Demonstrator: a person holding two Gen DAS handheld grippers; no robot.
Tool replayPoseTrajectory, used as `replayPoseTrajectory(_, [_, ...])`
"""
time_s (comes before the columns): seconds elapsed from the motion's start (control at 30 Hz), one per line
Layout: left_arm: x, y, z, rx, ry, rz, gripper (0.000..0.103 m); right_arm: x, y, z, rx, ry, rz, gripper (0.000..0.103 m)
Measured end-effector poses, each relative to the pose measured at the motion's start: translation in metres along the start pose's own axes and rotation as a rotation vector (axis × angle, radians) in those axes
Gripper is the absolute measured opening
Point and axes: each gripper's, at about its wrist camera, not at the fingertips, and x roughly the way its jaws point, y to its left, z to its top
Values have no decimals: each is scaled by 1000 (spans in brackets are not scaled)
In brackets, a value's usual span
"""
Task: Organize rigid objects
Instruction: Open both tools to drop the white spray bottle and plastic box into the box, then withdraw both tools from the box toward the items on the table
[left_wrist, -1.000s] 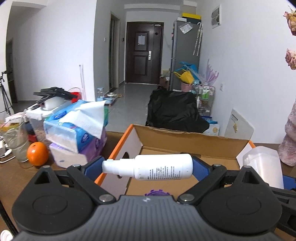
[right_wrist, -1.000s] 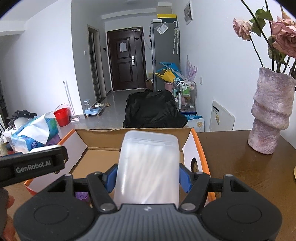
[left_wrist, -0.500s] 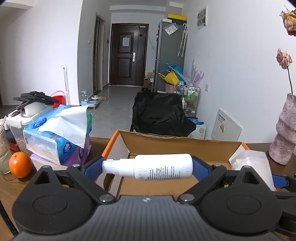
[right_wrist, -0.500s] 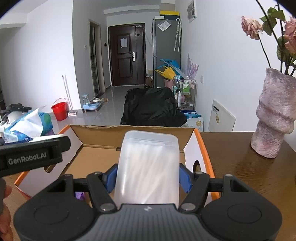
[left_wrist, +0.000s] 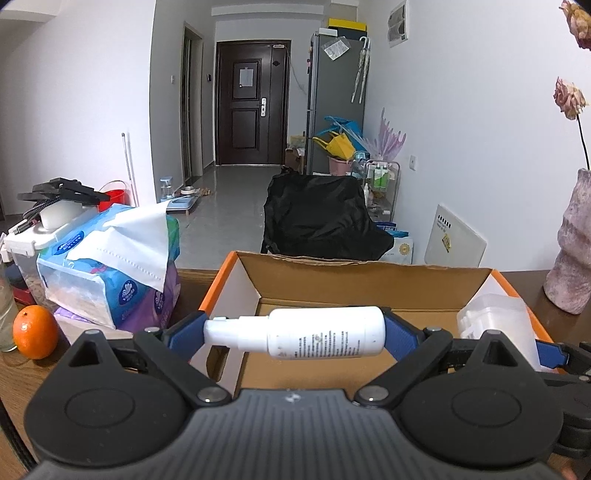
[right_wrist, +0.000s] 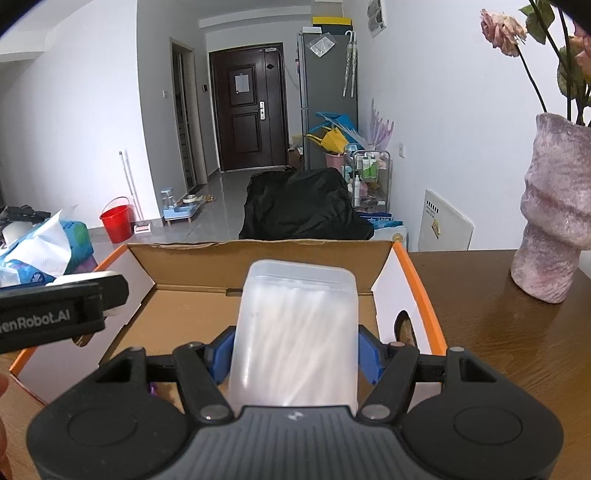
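The left gripper (left_wrist: 293, 334) holds a white bottle (left_wrist: 321, 332) sideways between its blue pads (left_wrist: 400, 338), with the cap end on the left; the pads press on both ends of it; the bottle hangs over the near part of the box (left_wrist: 354, 275), above its brown floor. The right gripper (right_wrist: 293, 350) holds a clear tub (right_wrist: 295, 332) full of thin white sticks; its blue pads (right_wrist: 369, 354) squeeze the two sides, and the tub stands up with its lid pointing away; it too hangs over the open box (right_wrist: 258, 254), near the right wall. From the left camera the tub (left_wrist: 495, 321) shows at the right side of the box, just beside the orange edge; from the right camera the left gripper (right_wrist: 59, 314) pokes in from the left, over the box's left wall. A small purple thing (right_wrist: 152, 388) peeks out low down in the box, but it is too hidden to say what it is.

The box sits on a brown table (right_wrist: 498, 332); it has orange edges and white flaps; a hole is cut in its right wall. Left of the box lie tissue packs (left_wrist: 110, 266) in a heap, with one white sheet sticking out; an orange (left_wrist: 35, 332) rests near them. On the right stands a pink vase (right_wrist: 557, 210) with dry roses, well apart from the box. Past the table sits a black bag (left_wrist: 321, 218) on the floor; a red bucket (right_wrist: 116, 221) stands by the left wall; far back are a grey fridge (left_wrist: 336, 99) and a dark door (left_wrist: 251, 103).
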Motion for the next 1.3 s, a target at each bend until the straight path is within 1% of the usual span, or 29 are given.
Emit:
replayPoseTrajectory(0.1, [-1,4,2,-13,4,1,99,2,0,0,-6,19,13,66])
replayPoseTrajectory(0.13, [-1,4,2,-15,6,0,99,0,0,0,-4,14,14,67])
replayPoseTrajectory(0.17, [-2,5,3,-18,8,-3,100,-2,-1,1,-3,8,13,80])
replayPoseTrajectory(0.2, [-3,7,4,-23,5,-8,102,-4,-2,2,1,1,9,88])
replayPoseTrajectory(0.23, [-5,7,4,-27,2,-7,103,-8,-4,2,7,-13,5,103])
replayPoseTrajectory(0.3, [-8,7,6,-29,-5,-8,103,-14,-6,4,18,-37,-1,103])
replayPoseTrajectory(0.6, [-12,10,8,-46,-8,10,103,-15,-10,6,32,-17,-7,103])
replayPoseTrajectory(0.73, [-20,12,8,-45,-21,36,103,-20,-8,4,23,-18,-12,103])
replayPoseTrajectory(0.87, [-34,17,7,-59,-35,43,103,-31,-9,3,18,-24,-9,103])
replayPoseTrajectory(1.07, [-56,23,2,-74,-54,54,103,-51,-10,-1,4,-56,-18,103])
replayPoseTrajectory(1.3, [-82,23,-8,-60,-63,69,103,-77,-16,-11,6,-88,-6,103])
